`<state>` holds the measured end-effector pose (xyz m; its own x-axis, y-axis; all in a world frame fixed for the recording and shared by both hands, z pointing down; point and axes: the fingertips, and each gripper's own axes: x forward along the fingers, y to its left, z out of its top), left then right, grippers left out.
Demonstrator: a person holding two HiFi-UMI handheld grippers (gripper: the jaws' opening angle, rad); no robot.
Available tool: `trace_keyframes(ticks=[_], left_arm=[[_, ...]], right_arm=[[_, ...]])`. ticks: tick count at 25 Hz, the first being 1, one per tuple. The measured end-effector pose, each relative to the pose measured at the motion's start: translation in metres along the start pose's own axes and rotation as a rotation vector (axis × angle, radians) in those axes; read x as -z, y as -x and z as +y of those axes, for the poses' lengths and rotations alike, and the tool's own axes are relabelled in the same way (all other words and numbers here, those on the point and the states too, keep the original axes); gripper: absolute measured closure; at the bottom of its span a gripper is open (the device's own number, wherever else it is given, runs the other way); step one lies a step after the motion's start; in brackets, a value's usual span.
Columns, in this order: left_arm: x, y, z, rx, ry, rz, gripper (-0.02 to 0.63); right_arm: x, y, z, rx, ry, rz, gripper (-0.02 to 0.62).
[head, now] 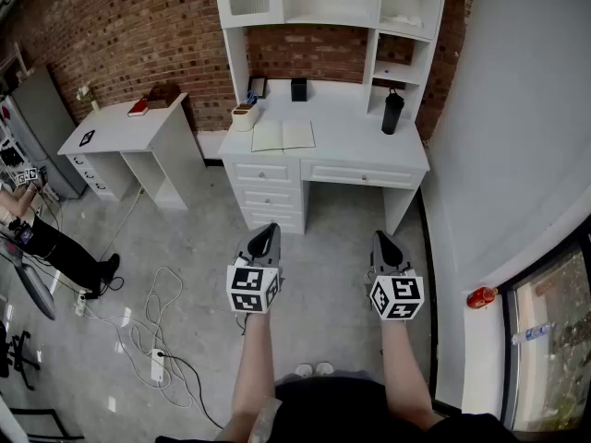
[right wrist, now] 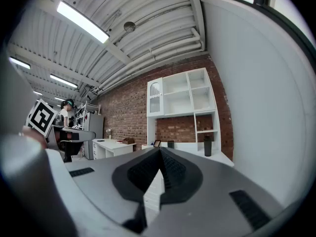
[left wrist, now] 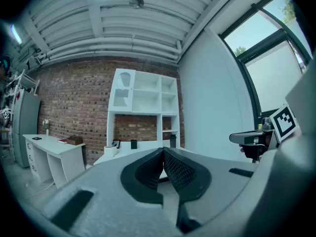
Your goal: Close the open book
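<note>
The open book (head: 283, 135) lies flat, pages up, on the white desk (head: 351, 141) under a white hutch, far ahead of me. Both grippers are held level above the grey floor, well short of the desk. My left gripper (head: 267, 233) is shut with nothing in it; in the left gripper view its dark pads (left wrist: 163, 151) meet at the tips. My right gripper (head: 383, 239) is likewise shut and empty (right wrist: 159, 152). From both gripper views the desk shows in the distance, and the jaws hide the book.
On the desk stand a black bottle (head: 392, 112), a pen cup (head: 244, 116) and a small black box (head: 298, 89). A second white desk (head: 129, 129) stands to the left. Cables and a power strip (head: 155, 365) lie on the floor, where a person (head: 55, 245) sits far left. A white wall (head: 517, 137) runs along the right.
</note>
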<state>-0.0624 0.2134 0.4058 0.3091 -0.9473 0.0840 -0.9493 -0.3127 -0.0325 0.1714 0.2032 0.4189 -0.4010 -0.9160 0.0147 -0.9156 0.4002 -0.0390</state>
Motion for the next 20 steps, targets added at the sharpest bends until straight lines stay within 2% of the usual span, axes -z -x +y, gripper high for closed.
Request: trace_keyframes(ticks=[20], left_arm=[[0.021,-0.006,-0.003,0.007,0.023,0.048,0.597]], right_arm=[[0.007,-0.005,-0.006,-0.012,-0.071,-0.005,0.597]])
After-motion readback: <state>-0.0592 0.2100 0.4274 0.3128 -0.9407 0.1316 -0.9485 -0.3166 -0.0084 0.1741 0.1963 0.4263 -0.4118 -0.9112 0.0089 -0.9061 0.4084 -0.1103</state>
